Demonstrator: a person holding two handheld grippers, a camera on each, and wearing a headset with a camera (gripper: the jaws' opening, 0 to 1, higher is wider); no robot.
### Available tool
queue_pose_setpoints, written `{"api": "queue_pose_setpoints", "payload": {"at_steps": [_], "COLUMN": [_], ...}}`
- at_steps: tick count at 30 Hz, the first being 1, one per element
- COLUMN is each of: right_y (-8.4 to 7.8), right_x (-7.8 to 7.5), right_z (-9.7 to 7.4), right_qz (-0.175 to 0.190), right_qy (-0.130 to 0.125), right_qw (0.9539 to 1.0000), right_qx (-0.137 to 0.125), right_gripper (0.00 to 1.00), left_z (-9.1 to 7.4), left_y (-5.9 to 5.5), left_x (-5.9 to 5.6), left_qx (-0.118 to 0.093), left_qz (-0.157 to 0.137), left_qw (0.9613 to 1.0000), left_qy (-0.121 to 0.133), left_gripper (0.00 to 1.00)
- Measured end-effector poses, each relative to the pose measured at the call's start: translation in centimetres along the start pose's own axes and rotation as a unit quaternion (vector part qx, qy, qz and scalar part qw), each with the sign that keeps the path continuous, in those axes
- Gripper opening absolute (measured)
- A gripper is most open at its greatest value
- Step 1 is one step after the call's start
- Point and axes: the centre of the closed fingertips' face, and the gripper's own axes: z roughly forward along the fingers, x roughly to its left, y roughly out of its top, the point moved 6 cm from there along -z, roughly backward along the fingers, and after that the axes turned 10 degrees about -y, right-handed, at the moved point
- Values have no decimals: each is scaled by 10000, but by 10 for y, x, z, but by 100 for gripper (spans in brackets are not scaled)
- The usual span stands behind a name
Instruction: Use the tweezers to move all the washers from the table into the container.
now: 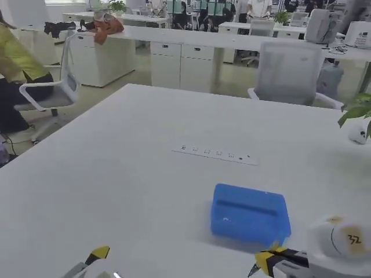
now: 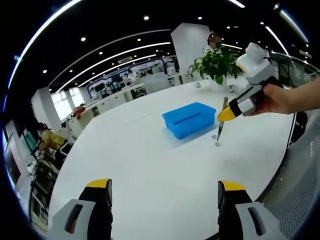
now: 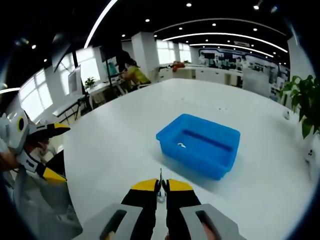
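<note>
A blue container (image 1: 249, 214) (image 2: 189, 119) (image 3: 197, 145) sits on the white table (image 1: 127, 174), with one small washer (image 3: 181, 145) lying inside it. My right gripper (image 3: 161, 186) (image 1: 265, 262) (image 2: 226, 114) is shut on the tweezers (image 2: 220, 122) (image 3: 160, 176), near the container's front corner. In the left gripper view the tweezers point down, their tips just above a washer (image 2: 217, 144) on the table. My left gripper (image 2: 164, 187) (image 1: 95, 258) (image 3: 45, 150) is open and holds nothing, some way to the left of the container.
A white power strip (image 1: 214, 153) lies on the table beyond the container. A potted plant (image 2: 216, 64) (image 1: 356, 113) stands at the table's right side. Office chairs (image 1: 290, 72) and desks stand behind, and a seated person (image 1: 17, 63) is at the far left.
</note>
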Motion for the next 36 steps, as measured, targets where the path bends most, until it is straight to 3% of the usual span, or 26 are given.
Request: {"api": "queue_pose_setpoints", "payload": {"at_steps": [6,14,20,31,36], "right_y": [-6,-6,-6,-7,-3], "right_x": [-2,2,10,7,3], "right_z": [3,3,3,3,5], "right_qz": [161,93,-428,-238,-171], "right_qy": [36,-3,-139,-233,-220], "right_qw": [9998,9999,9990,9994,9996], "right_qx": [84,41,-31,-77,59], "right_gripper": [2,2,2,1,1], "left_z": [1,1,1,1,1], "left_y": [0,0,0,-1,0], "left_x": [-3,-3,-3,-3,-4], "left_qx": [40,24,58,60,14], "left_qz": [118,82,109,71,58], "left_qw": [9999,9999,9999,9999,9999], "left_qy": [-72,-65,-82,-85,-114], "left_gripper": [89,89,89,89,90]}}
